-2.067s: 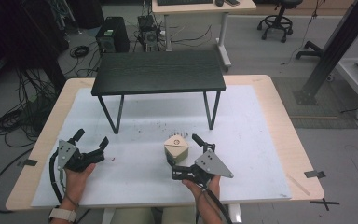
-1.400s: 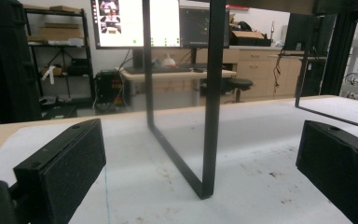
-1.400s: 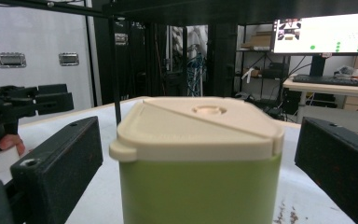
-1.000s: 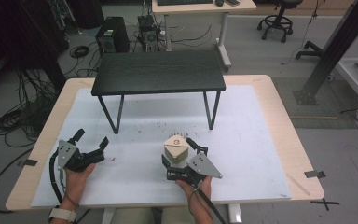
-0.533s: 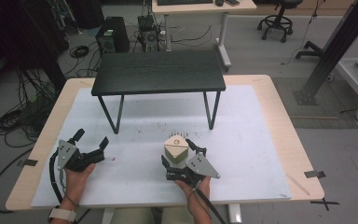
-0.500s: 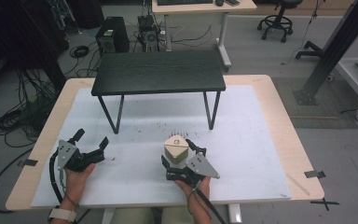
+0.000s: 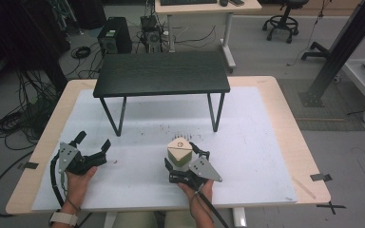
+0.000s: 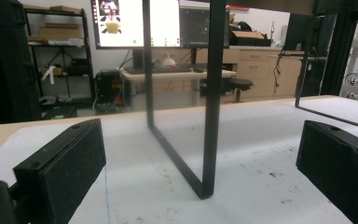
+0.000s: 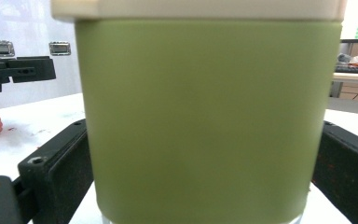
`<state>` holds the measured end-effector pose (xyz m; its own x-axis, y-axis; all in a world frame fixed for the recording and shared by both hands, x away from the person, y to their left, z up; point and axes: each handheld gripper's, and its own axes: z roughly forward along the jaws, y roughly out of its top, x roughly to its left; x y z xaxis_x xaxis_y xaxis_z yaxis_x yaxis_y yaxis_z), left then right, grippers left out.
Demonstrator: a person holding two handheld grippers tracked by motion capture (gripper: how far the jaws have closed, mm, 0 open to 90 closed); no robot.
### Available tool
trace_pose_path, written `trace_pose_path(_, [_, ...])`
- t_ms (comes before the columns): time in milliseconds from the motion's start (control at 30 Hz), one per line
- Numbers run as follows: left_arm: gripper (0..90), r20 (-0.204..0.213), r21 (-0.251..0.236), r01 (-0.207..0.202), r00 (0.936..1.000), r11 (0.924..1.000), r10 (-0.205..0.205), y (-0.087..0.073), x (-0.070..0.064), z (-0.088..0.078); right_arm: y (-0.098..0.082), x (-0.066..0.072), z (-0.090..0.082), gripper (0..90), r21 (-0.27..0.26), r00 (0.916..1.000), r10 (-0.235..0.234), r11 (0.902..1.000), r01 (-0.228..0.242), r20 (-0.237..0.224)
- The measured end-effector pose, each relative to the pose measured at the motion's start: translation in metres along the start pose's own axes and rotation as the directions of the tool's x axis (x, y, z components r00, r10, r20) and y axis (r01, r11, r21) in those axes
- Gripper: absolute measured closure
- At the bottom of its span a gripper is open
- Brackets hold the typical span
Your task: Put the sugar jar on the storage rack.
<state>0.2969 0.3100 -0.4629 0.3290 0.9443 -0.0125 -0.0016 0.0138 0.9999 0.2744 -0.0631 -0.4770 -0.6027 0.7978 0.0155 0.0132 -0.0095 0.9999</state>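
**A:** So what changed in the last couple of seconds? Earlier the right gripper (image 7: 184,159) sat off to the side of the green container (image 7: 179,153), now it's slid in so the container stands right between its jaws. The jaws have just been closing too, with the container in the gap.

**B:** Yeah, and in the right gripper view the green container (image 9: 209,116) sits dead ahead of the camera, both black pads hugging its sides. Looks to me like they're touching the wall on each side, so I'd call it clamped on the container, or a hair away from it. My read: the grab is basically done and a lift comes next.

**A:** Where is it exactly?

**B:** Standing upright on the white mat (image 7: 266,142), between the right jaws, with the small black table (image 7: 161,73) beyond it. Cream lid on top.

**A:** And the left gripper (image 7: 91,148)?

**B:** Hasn't budged. Jaws spread wide, nothing in them. Its own view shows the black table leg (image 8: 212,98) straight ahead, well past the pads. The high view can't show pad contact; the right gripper view can. But it can't show the table layout.
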Motion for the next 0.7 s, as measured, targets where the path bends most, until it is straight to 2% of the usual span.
trace_pose_path(700, [1.6,-0.001,0.0,0.0,1.0,1.0,0.0,-0.0001,0.0,-0.0002,-0.004,0.0007,0.0005,3.3,-0.006,0.9999,-0.002,1.0,0.002,0.014])
